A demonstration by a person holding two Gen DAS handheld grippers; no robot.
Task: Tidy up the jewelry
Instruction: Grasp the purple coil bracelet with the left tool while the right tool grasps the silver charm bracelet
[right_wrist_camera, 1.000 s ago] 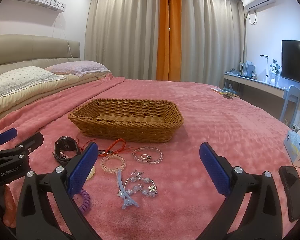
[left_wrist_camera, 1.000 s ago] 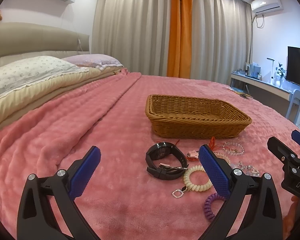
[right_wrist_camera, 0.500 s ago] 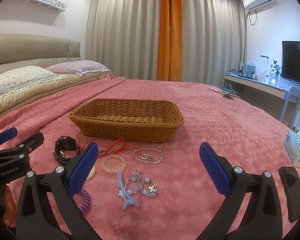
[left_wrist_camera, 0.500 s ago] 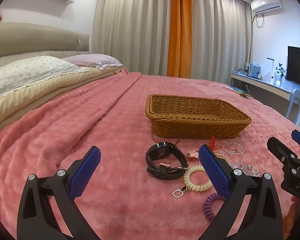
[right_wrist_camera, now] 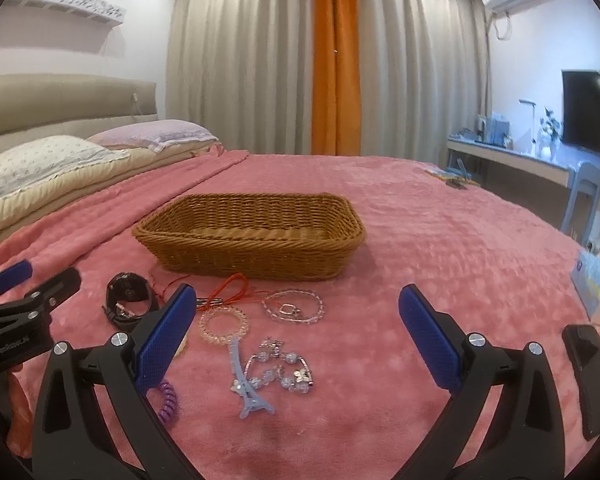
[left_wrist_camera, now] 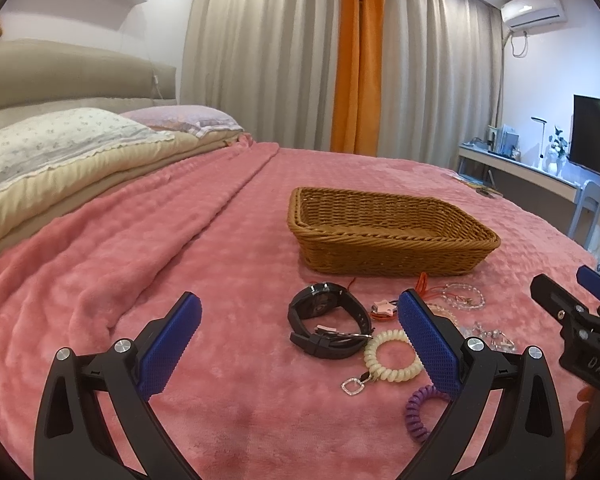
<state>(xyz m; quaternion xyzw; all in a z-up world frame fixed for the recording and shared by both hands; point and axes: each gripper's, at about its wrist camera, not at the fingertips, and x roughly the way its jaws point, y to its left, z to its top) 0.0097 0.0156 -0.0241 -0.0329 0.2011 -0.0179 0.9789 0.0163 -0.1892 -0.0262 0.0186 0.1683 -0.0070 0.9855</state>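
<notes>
An empty wicker basket [left_wrist_camera: 392,236] [right_wrist_camera: 252,246] stands on the pink blanket. Before it lie a black watch [left_wrist_camera: 328,320] [right_wrist_camera: 128,298], a cream coil bracelet [left_wrist_camera: 392,358], a purple coil tie [left_wrist_camera: 418,408] [right_wrist_camera: 167,402], a red cord [right_wrist_camera: 230,292], two clear bead bracelets [right_wrist_camera: 222,320] [right_wrist_camera: 294,306], a crystal flower bracelet [right_wrist_camera: 280,368] and a blue Eiffel-tower hair clip [right_wrist_camera: 246,384]. My left gripper [left_wrist_camera: 300,328] is open and empty, hovering before the watch. My right gripper [right_wrist_camera: 294,320] is open and empty above the bead bracelets.
Pillows [left_wrist_camera: 60,148] and a headboard lie at the left. A desk, chair and TV [right_wrist_camera: 588,114] stand at the right. A tissue pack [right_wrist_camera: 598,280] and a black phone [right_wrist_camera: 588,376] lie on the bed's right side.
The right gripper has tilted slightly, so its view shifted a little and blurred. The left gripper has not visibly moved. Nothing was picked up.
</notes>
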